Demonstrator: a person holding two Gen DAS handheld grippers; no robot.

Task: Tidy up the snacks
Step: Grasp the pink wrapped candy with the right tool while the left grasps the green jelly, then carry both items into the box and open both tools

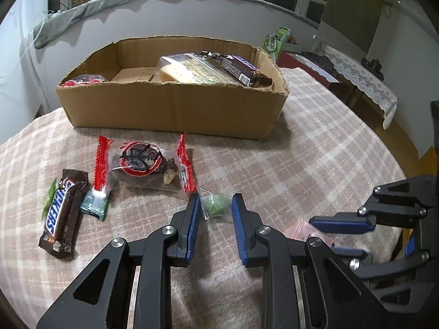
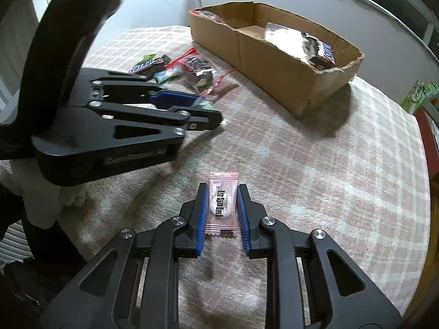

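Both grippers were down on the cloth w/ a small sweet each. Left gripper (image 1: 213,205) had its blue pads closed in on the green candy (image 1: 215,205), clamped at the wrapper's sides as far as we could tell; it lay just in front of the red-ended snack bag (image 1: 144,166). Right gripper (image 2: 221,211) sat w/ both pads against the long edges of the pink candy (image 2: 221,205), gripping it flat on the checked tablecloth (image 2: 329,164), well apart from the rest.

We judged the step as pick-up of both sweets, then on to the cardboard box (image 1: 175,112), which already held a bag of biscuits and a choc bar. A Snickers bar (image 1: 61,216) and a small teal packet (image 1: 94,205) were left loose nr the bag.

To do it well, we'd lift straight up & slowly: thin wrappers slip, esp. the pink one held only by its edges. We'd keep the two grippers apart on the way, since they were close, and clear the box's ragged front wall before letting go.
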